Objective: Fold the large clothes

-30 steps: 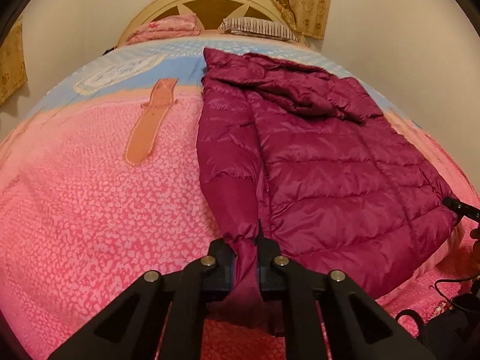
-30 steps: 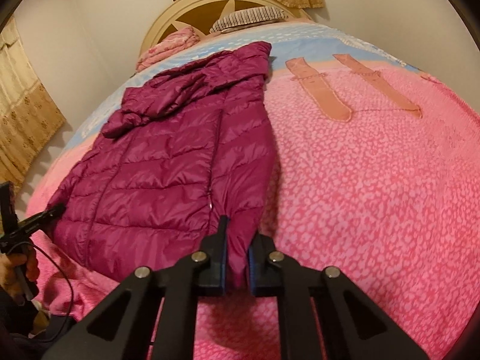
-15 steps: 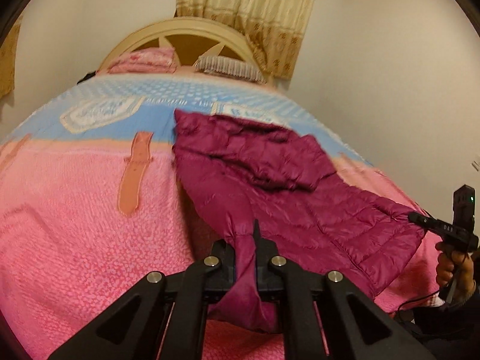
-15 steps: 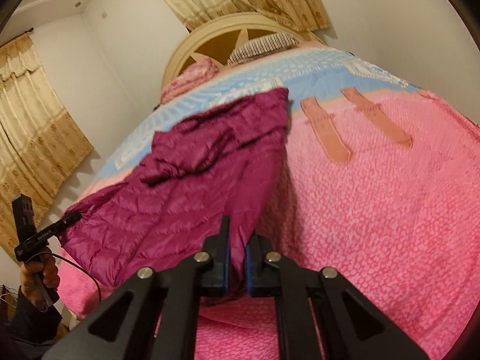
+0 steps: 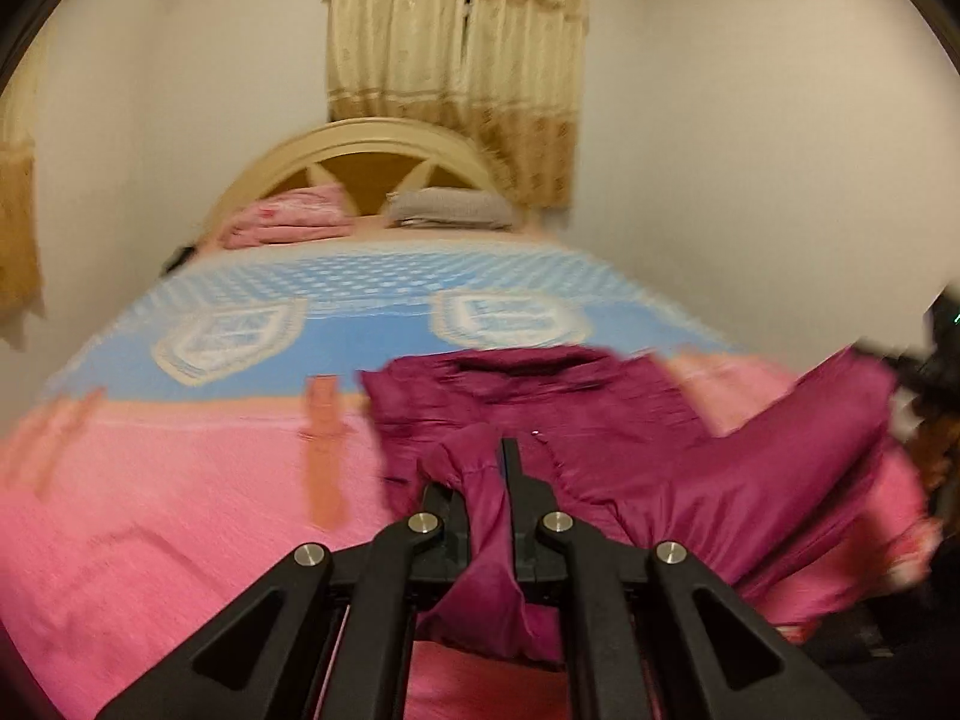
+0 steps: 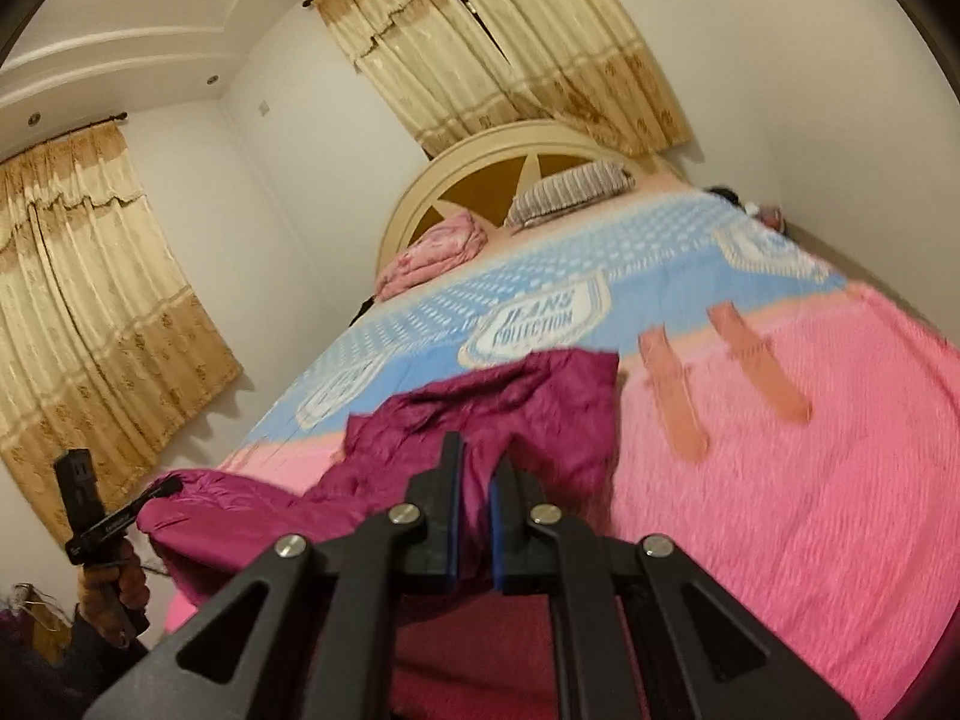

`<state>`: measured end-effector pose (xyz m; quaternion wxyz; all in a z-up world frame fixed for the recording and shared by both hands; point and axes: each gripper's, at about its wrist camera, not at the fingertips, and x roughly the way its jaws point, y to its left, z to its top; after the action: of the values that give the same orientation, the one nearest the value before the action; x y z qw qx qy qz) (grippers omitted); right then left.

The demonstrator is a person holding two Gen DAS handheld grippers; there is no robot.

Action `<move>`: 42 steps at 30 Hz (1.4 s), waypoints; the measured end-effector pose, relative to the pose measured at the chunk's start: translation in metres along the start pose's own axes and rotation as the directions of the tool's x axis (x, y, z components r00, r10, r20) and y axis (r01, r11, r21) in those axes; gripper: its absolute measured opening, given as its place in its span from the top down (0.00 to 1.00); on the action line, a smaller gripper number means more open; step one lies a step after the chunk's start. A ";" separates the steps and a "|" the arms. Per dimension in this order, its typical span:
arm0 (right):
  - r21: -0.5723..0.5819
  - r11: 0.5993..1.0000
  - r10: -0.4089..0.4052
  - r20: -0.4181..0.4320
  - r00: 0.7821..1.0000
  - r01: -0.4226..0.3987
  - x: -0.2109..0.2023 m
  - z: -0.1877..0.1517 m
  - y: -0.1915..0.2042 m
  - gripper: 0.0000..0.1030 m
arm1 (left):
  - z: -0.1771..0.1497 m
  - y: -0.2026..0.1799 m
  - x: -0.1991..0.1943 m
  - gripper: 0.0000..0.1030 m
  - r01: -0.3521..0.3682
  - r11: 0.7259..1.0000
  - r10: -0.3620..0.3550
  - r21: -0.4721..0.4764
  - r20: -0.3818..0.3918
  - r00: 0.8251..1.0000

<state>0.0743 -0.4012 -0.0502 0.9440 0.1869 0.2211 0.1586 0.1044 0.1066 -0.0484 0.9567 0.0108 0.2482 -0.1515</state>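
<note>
Room evenly lit by warm indoor light, walls bright, no harsh glare. Left wrist view heavily motion-blurred: bedspread (image 5: 180, 480) pattern and magenta jacket (image 5: 630, 438) smeared. Right wrist view sharper; curtains (image 6: 510, 42) crisp, bedspread's near part soft. Fisheye bends both views, corners black. Soft shadow beside the headboard (image 6: 414, 204).

"JEANS COLLECTION" on bedspread (image 6: 780, 450)
</note>
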 end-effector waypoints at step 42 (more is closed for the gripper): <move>-0.137 0.903 -0.400 0.071 0.914 0.406 0.293 0.068 -0.029 0.07 | 0.050 0.040 0.269 0.01 -0.468 0.872 0.457 -0.145 -0.105 0.883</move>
<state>0.3631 -0.3337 -0.1106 0.9720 0.0693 0.2228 -0.0278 0.3628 0.0639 -0.1355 0.9537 -0.0048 0.2823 0.1033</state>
